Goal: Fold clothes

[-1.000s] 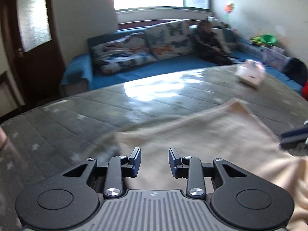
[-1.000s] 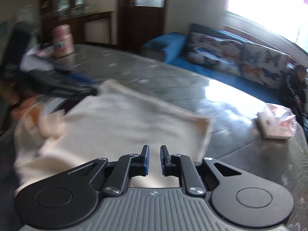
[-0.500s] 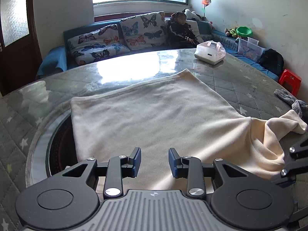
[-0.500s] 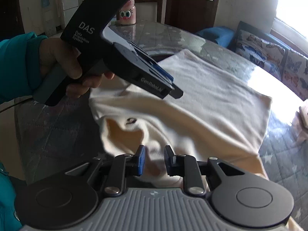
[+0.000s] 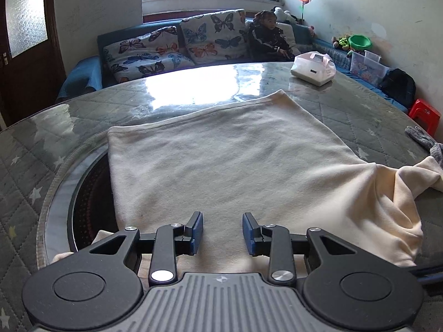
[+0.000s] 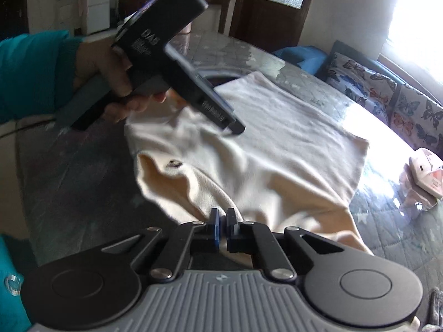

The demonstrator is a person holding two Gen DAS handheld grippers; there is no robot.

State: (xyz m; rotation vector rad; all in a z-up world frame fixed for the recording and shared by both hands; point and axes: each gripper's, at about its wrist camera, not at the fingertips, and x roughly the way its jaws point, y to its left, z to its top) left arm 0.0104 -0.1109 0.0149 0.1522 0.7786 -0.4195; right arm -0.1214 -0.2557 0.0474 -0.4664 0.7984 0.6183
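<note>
Tissue pack (image 5: pixel 313 67): I see it far ahead-right of my left tongs.
Sofa (image 5: pixel 171 52): beyond the surface (image 5: pixel 33 171).
Red stool (image 5: pixel 423 113): far right.

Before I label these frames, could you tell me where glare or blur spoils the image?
Left wrist view: window glare whitens the table beyond the cream garment; otherwise sharp. Right wrist view: window blown out; left gripper and nearby cloth motion-blurred.

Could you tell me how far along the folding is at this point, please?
Done: the garment lies spread on the table. In hand: the right gripper pinches its bunched near edge; the left gripper hovers open above it. Left: no fold shows, so all of the folding.
</note>
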